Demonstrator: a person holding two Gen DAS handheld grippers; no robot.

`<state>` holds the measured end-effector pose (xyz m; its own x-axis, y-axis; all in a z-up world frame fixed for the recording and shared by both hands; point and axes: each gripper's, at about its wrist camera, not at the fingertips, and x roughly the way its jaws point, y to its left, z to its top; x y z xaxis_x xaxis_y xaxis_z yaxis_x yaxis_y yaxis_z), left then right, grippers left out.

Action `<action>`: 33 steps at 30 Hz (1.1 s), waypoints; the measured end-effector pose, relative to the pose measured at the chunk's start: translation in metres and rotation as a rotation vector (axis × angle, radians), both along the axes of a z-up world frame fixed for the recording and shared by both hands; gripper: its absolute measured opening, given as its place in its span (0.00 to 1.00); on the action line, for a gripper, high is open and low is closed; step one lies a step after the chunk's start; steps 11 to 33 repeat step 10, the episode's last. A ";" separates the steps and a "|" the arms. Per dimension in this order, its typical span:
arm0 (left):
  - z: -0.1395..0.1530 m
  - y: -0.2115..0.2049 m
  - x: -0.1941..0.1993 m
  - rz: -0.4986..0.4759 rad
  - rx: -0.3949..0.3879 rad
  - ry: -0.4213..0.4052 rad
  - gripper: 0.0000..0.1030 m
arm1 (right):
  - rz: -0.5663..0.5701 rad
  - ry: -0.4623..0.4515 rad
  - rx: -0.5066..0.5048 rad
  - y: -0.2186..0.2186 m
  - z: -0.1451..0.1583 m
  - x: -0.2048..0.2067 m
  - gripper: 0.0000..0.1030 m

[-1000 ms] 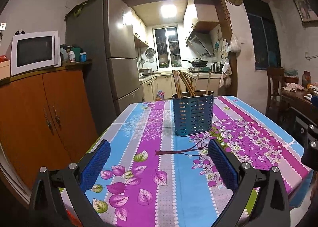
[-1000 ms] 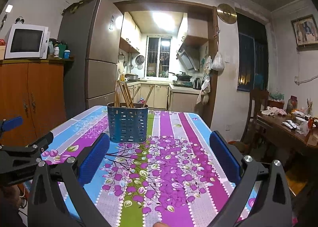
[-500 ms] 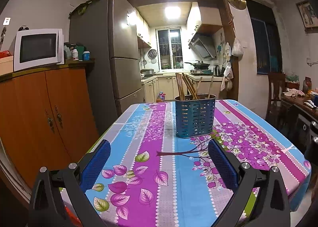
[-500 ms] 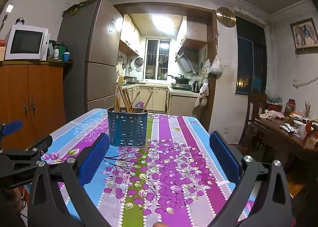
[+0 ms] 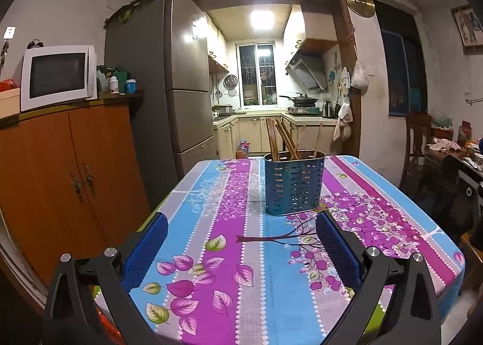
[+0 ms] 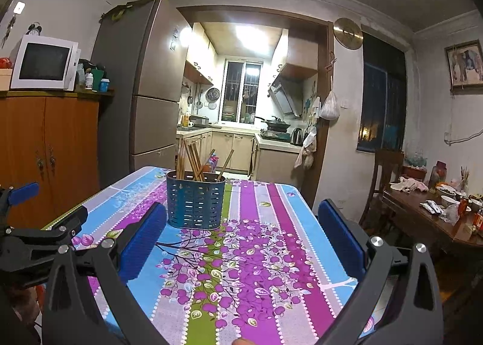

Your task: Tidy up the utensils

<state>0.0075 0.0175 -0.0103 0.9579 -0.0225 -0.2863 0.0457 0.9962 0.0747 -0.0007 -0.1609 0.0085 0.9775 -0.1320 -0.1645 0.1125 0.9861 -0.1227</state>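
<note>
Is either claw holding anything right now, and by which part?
Nothing is held. The left claw and right claw are both open and empty; the chopsticks stand in the blue holder.

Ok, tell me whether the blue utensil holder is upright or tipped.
Upright: the blue utensil holder stands flat on the tablecloth, chopsticks sticking up out of it.

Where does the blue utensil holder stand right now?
The blue utensil holder stands upright mid-table on the floral tablecloth, wooden chopsticks inside; it appears centre-right in the left wrist view, left of centre in the right.

A white microwave (image 5: 57,76) sits on the orange cabinet (image 5: 66,176), beside a tall grey fridge (image 5: 169,85); floral cloth covers the tabletop (image 5: 241,254).
</note>
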 end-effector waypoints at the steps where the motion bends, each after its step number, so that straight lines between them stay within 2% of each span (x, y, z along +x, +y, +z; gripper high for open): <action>1: 0.000 0.001 0.000 -0.008 -0.010 0.005 0.95 | -0.001 0.003 0.000 0.000 0.000 0.001 0.94; 7: 0.002 0.008 0.005 -0.057 -0.090 0.065 0.95 | -0.009 0.015 0.005 -0.003 -0.004 0.003 0.94; 33: 0.003 0.010 0.006 -0.054 -0.095 0.062 0.95 | -0.008 0.018 0.004 -0.004 -0.004 0.004 0.94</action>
